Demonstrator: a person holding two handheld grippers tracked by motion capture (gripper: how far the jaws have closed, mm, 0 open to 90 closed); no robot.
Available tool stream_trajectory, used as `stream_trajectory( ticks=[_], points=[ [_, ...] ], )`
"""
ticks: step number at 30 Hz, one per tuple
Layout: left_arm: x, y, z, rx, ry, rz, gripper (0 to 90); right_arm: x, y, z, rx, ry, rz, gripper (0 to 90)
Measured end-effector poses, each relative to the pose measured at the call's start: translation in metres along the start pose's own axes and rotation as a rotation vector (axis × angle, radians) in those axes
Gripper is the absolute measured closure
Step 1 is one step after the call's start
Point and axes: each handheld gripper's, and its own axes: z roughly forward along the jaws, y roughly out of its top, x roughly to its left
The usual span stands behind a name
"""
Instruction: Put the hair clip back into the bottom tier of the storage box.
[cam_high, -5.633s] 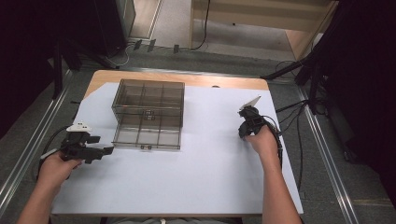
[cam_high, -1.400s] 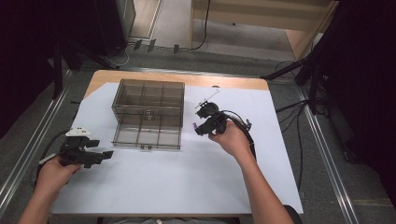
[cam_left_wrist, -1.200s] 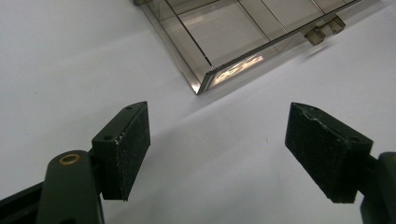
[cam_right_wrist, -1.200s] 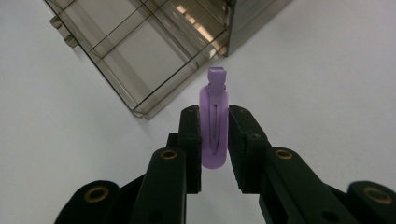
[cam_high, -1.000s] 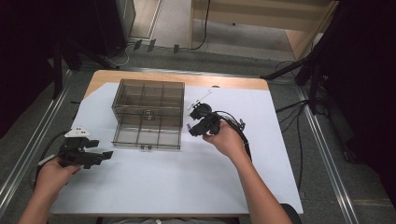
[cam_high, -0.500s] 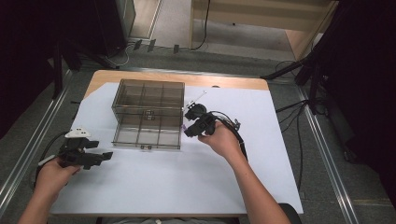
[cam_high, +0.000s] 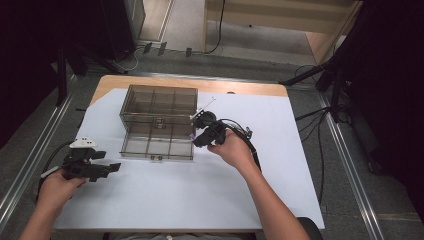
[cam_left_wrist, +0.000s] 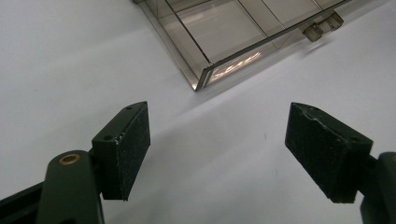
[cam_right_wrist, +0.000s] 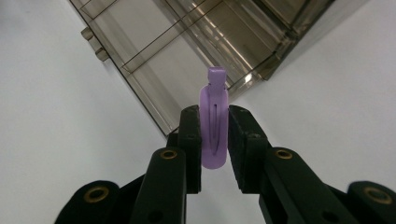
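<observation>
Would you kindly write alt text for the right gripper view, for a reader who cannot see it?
The right tongs, seen along their two black jaws, are shut on a purple hair clip that stands upright between the pads. Beyond its tip lies an open, smoky clear plastic compartment box on a white table.

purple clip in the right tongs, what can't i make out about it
- Purple clip, right gripper view: its flanks are covered by the black pads.
- High view: the clip is too small for shape detail.
- Organizer box, right gripper view: cut off by the top edge.
</observation>
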Motion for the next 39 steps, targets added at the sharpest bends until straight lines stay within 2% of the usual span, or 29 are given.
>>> stream_trajectory(
  ticks=[19,28,39],
  points=[
    [0.000,-0.001,-0.001,-0.004,0.003,-0.006,23.0,0.006,0.009,0.012,0.010,0.007,-0.027,77.2],
    [0.000,-0.002,-0.001,-0.001,0.003,-0.002,23.0,0.008,0.013,0.019,0.016,0.015,-0.023,77.2],
    [0.001,-0.002,-0.001,-0.002,0.003,-0.005,23.0,0.015,0.021,0.033,0.035,0.032,-0.045,77.2]
  ],
)
